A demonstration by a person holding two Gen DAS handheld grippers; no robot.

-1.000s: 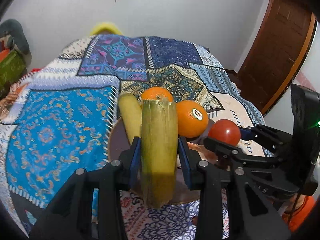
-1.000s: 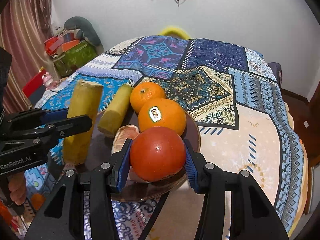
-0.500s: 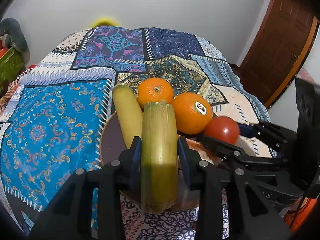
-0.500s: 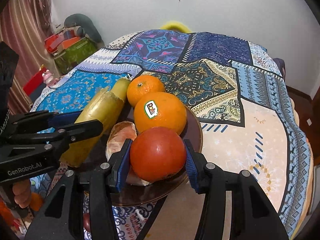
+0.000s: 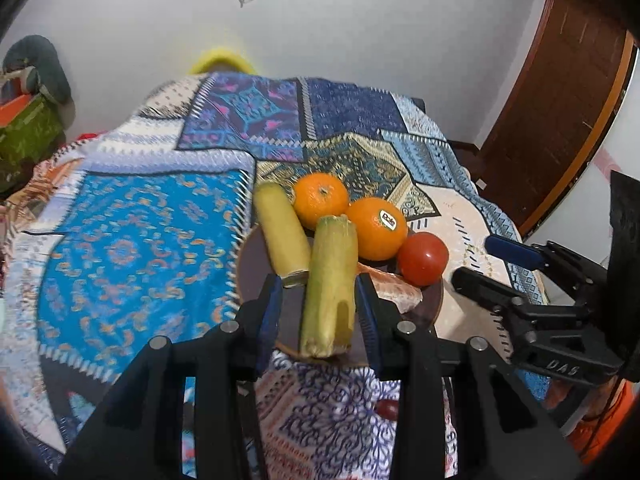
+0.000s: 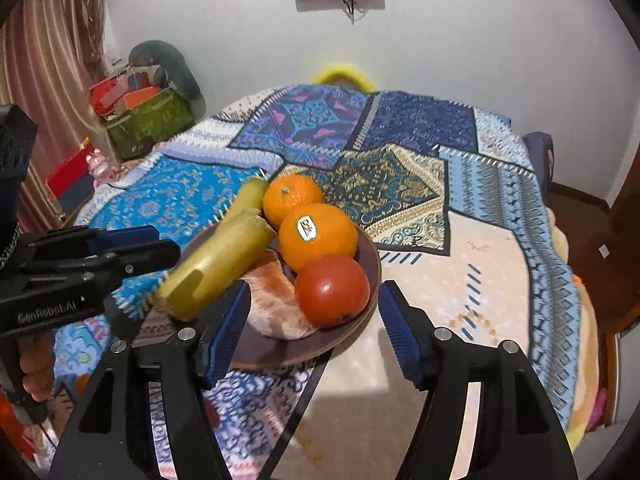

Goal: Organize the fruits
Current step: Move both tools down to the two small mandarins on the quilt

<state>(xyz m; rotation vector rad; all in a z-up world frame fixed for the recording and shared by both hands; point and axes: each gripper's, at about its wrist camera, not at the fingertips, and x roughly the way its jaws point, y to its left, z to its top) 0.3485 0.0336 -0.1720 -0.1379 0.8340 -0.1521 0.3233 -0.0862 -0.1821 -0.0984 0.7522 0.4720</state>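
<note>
Green-yellow stalk [image 5: 330, 292] lies flat on the brown plate [image 5: 248, 268], right in front of the left tongs [image 5: 320, 312]. Its long side points straight away from them, and its near end pokes over the plate's near rim. These tongs are only a little apart, but they look loose: one pad is clear of the stalk.

Next to it on the plate are another stalk [image 5: 282, 232], two oranges [image 5: 376, 228] and a red tomato [image 6: 332, 290]. The tomato sits just ahead of the right tongs [image 6: 314, 286]. Their jaws have just been opening, and now there is a gap on each side of the tomato, so it is let go.

I think both tongs can back straight out. The plate is near the close edge of the counter [image 6: 460, 280]. Lots of bare cloth lies beyond it.
</note>
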